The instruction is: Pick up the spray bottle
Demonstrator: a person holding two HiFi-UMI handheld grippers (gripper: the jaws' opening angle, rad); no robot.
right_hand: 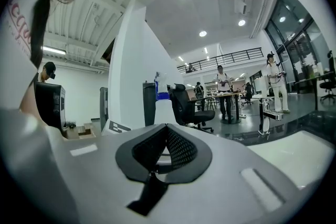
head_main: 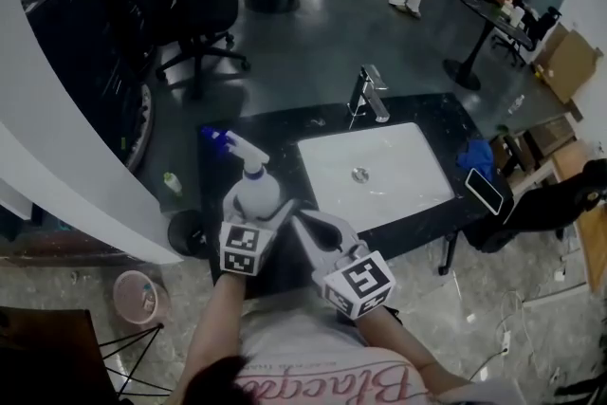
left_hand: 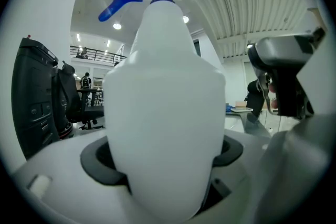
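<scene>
The spray bottle (head_main: 254, 190) (left_hand: 165, 113), white with a blue trigger head (head_main: 216, 139), stands upright near the worktop's (head_main: 256, 123) front left corner, just left of the sink (head_main: 318, 156); whether it holds liquid cannot be told. The left gripper (head_main: 255, 206) (left_hand: 165, 165) clasps the bottle's lower body, its dark pads (left_hand: 94, 157) against the bottle's sides. Just beside it, over the front edge, the right gripper (head_main: 303, 225) (right_hand: 165, 131) has its jaws pressed together on nothing. The white basin shows only its drain (head_main: 359, 174), with the faucet (head_main: 368, 93) at the back edge. A blue cloth (head_main: 477, 156) and a phone (head_main: 485, 191) lie at the right end.
</scene>
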